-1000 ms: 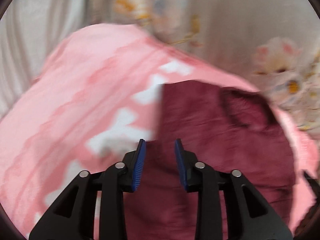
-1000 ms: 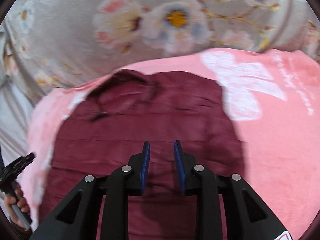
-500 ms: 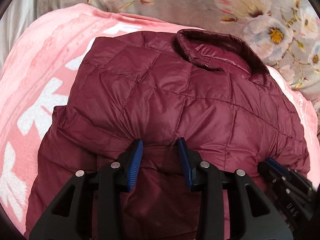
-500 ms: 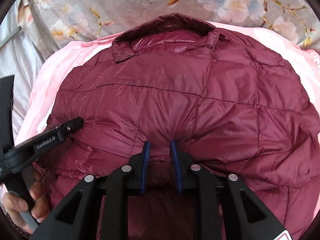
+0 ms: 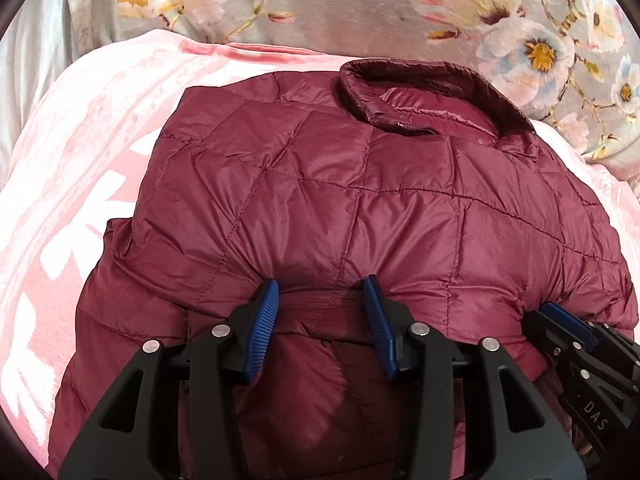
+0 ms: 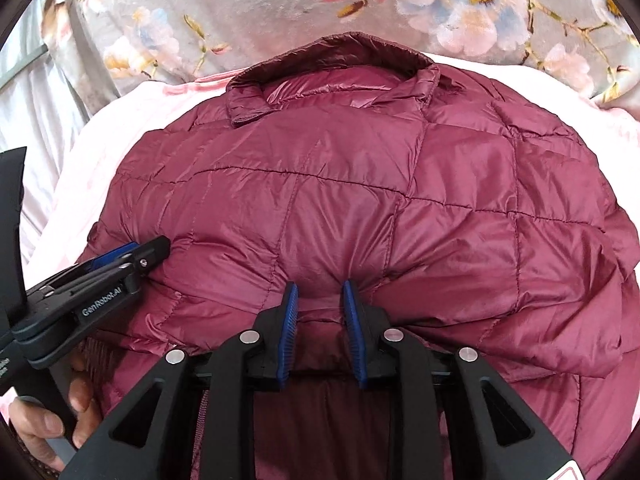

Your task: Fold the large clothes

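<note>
Left wrist view: jacket (image 5: pixel 360 208) collar away, hem between both opening claws (image 5: pixel 322 292)

Jacket (image 5: pixel 360 208) on blanket (image 5: pixel 80 152)

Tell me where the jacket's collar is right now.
The collar sits at the far end of the maroon jacket, upper right in the left wrist view, bordering the floral bedding.

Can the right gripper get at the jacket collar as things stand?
Probably not yet. The right gripper has its jaws on the folded edge of the jacket, with fabric bunched between them. The collar lies uncovered at the far end; nothing blocks it, but the jaws must let go first.
</note>
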`<state>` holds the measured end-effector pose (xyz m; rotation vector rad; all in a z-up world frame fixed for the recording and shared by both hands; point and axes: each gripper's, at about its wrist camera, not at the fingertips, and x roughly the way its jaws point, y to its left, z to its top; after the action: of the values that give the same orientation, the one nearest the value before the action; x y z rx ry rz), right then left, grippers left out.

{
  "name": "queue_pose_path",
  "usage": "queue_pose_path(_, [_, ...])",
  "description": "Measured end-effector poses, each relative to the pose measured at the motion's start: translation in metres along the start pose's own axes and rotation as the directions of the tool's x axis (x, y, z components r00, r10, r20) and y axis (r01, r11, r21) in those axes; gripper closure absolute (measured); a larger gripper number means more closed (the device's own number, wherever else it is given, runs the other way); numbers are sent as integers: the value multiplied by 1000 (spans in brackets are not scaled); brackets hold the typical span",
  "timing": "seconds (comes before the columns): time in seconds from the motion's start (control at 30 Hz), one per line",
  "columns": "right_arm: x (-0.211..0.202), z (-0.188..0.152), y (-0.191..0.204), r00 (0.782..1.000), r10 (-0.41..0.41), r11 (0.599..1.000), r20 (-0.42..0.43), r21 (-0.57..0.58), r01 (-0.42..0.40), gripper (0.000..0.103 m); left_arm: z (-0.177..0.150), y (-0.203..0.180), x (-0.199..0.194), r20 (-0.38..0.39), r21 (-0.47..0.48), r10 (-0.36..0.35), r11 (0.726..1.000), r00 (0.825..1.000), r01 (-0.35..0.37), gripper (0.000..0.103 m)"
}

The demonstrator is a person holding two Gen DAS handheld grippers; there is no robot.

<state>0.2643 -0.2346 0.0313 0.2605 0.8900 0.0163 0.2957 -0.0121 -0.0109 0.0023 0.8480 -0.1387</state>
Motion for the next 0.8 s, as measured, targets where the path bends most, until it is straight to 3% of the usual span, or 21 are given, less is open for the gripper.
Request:
queue_pose_path(0.23, [1, -1, 5, 1000, 5, 1000, -1, -10, -5, 74, -1, -3, 1, -1, 21, 19, 1000, 1000, -19, 60])
queue_pose_path(0.33, [2, -1, 7, 1000, 21, 1000, -4, -16, -21, 64, 0, -3, 1, -2, 14, 8, 1000, 1000, -7, 59])
queue_pose_path(0.4, [2, -1, 8, 997, 77, 997, -9, -19, -77, 45, 2, 1, -1, -1, -2, -39, 999, 999, 39, 49])
queue_pose_path(0.5, [-10, 4, 1, 993, 115, 993, -13, 30, -115, 43, 7, 12, -10, -7, -64, -126, 990, 992, 125, 44])
queue_pose_path(0.6, [-25, 27, -15, 985, 172, 982, -8, 77, -171, 43, 33, 24, -22, -7, -133, -257, 958, 966, 254, 43])
queue_pose_path(0.7, [-21, 68, -44, 991, 134, 981, 27, 139, -137, 43, 78, 33, -14, 9, -228, -381, 899, 924, 373, 33])
queue_pose_path(0.8, [1, 100, -77, 983, 178, 948, 50, 260, -185, 42, 112, 25, 10, -10, -288, -408, 875, 913, 388, 33])
